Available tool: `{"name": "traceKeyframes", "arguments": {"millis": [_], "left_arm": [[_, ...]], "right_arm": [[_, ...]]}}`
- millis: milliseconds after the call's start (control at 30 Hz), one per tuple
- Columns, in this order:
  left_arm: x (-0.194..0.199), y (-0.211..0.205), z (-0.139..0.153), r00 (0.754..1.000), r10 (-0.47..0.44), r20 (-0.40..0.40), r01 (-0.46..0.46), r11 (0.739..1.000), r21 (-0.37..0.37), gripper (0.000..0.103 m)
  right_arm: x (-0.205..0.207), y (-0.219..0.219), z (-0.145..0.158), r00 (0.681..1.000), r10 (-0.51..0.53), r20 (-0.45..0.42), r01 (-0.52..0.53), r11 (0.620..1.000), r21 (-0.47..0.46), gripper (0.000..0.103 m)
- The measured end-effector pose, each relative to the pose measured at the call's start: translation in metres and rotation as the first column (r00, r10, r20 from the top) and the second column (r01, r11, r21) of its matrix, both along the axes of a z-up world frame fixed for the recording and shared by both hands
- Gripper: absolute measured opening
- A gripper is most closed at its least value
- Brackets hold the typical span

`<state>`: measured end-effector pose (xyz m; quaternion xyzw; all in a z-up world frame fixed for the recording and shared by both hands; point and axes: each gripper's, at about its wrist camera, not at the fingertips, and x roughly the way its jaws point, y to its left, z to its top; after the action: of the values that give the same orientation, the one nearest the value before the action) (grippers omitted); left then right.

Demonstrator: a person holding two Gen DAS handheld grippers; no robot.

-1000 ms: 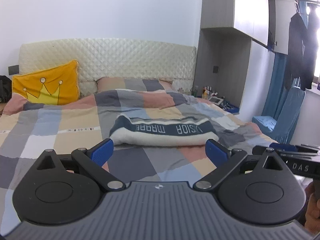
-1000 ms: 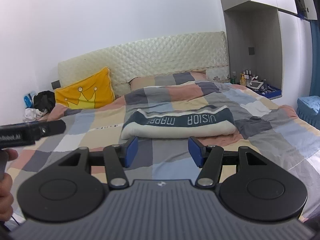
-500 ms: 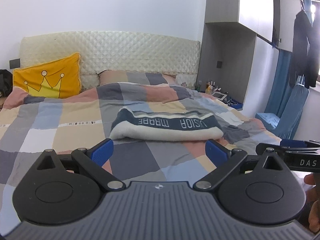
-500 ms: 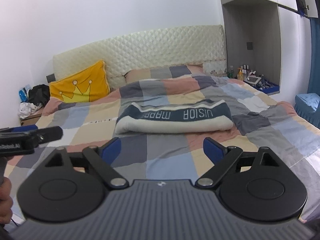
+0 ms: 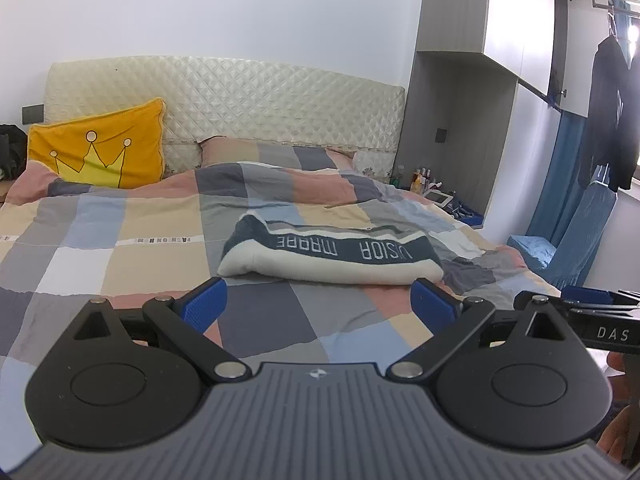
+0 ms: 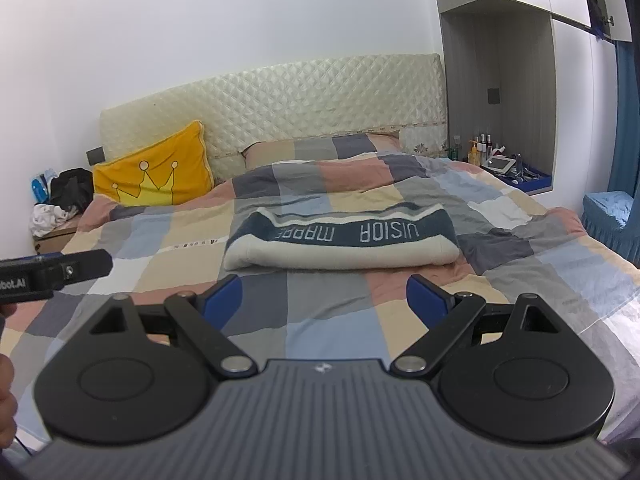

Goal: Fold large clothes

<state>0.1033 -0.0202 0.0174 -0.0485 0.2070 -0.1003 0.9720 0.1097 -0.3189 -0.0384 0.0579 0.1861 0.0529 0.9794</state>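
Note:
A folded cream and navy knit garment (image 5: 332, 254) (image 6: 340, 240) with white lettering lies across the middle of the checked bedspread (image 5: 132, 248) (image 6: 168, 240). My left gripper (image 5: 318, 306) hovers over the near part of the bed, short of the garment, jaws wide open with nothing between the blue pads (image 5: 206, 304). My right gripper (image 6: 324, 298) is held the same way just short of the garment, open and empty. Each gripper shows at the edge of the other's view: the right one (image 5: 592, 312), the left one (image 6: 56, 274).
A yellow crown cushion (image 5: 100, 154) (image 6: 154, 178) leans on the quilted headboard (image 5: 248, 100). A niche shelf with bottles (image 6: 486, 150) is on the right, a nightstand with clothes (image 6: 60, 204) on the left. Dark clothes (image 5: 612, 108) hang above a blue-covered chair (image 5: 568, 240).
The right gripper's jaws have spread from about half apart to wide open. Both views shifted slightly; the left gripper stayed open and the garment has not moved.

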Motion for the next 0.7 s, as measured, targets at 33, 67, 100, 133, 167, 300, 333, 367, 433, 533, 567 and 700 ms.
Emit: {"name": "traceKeyframes", "arguments": {"millis": [33, 67, 100, 133, 167, 300, 333, 367, 433, 533, 567, 700], "left_arm": [[-0.0001, -0.0002, -0.0001, 1.000, 0.001, 0.000, -0.001, 1.000, 0.002, 0.100], [0.0000, 0.0000, -0.0001, 1.000, 0.002, 0.000, -0.002, 1.000, 0.003, 0.100], [-0.0003, -0.0005, 0.0005, 1.000, 0.004, -0.001, -0.004, 1.000, 0.004, 0.100], [-0.0007, -0.0012, 0.0015, 1.000, 0.004, -0.001, -0.004, 1.000, 0.003, 0.100], [-0.0007, -0.0010, 0.0015, 1.000, 0.002, 0.000, -0.002, 1.000, 0.003, 0.100], [-0.0020, -0.0039, 0.0027, 1.000, 0.001, 0.000, -0.001, 1.000, -0.002, 0.100], [-0.0022, -0.0042, 0.0027, 1.000, 0.002, -0.001, -0.002, 1.000, -0.001, 0.100], [-0.0032, -0.0053, 0.0029, 1.000, 0.001, 0.000, -0.001, 1.000, 0.000, 0.100], [-0.0029, -0.0053, 0.0029, 1.000, 0.003, -0.002, -0.003, 1.000, -0.001, 0.100], [-0.0030, -0.0051, 0.0030, 1.000, 0.002, 0.000, -0.002, 1.000, -0.001, 0.100], [-0.0029, -0.0048, 0.0030, 1.000, 0.003, 0.000, -0.003, 1.000, -0.001, 0.100], [-0.0041, -0.0064, 0.0033, 1.000, -0.002, 0.000, 0.002, 1.000, -0.001, 0.100]], "right_arm": [[0.0001, 0.0004, -0.0001, 1.000, -0.002, -0.001, 0.002, 1.000, 0.002, 0.091], [-0.0003, 0.0006, 0.0000, 1.000, -0.001, -0.001, 0.001, 1.000, 0.002, 0.091], [-0.0008, 0.0004, 0.0000, 1.000, 0.000, -0.001, 0.000, 1.000, 0.001, 0.091], [-0.0014, 0.0001, 0.0002, 1.000, -0.001, -0.002, 0.001, 1.000, 0.001, 0.091], [-0.0009, 0.0006, -0.0001, 1.000, -0.002, -0.001, 0.002, 1.000, 0.001, 0.091], [-0.0017, 0.0008, -0.0001, 1.000, 0.001, 0.003, -0.001, 1.000, -0.002, 0.091], [-0.0020, 0.0007, -0.0001, 1.000, 0.001, 0.002, -0.001, 1.000, -0.001, 0.091], [-0.0016, 0.0008, -0.0001, 1.000, 0.001, 0.002, -0.001, 1.000, -0.002, 0.091], [-0.0019, 0.0008, -0.0003, 1.000, 0.004, 0.002, -0.004, 1.000, -0.004, 0.091], [-0.0016, 0.0005, -0.0005, 1.000, 0.004, 0.001, -0.004, 1.000, -0.003, 0.091], [-0.0025, 0.0002, -0.0004, 1.000, 0.005, 0.001, -0.005, 1.000, -0.002, 0.091], [-0.0027, 0.0000, -0.0008, 1.000, 0.003, 0.006, -0.003, 1.000, -0.007, 0.091]]}}
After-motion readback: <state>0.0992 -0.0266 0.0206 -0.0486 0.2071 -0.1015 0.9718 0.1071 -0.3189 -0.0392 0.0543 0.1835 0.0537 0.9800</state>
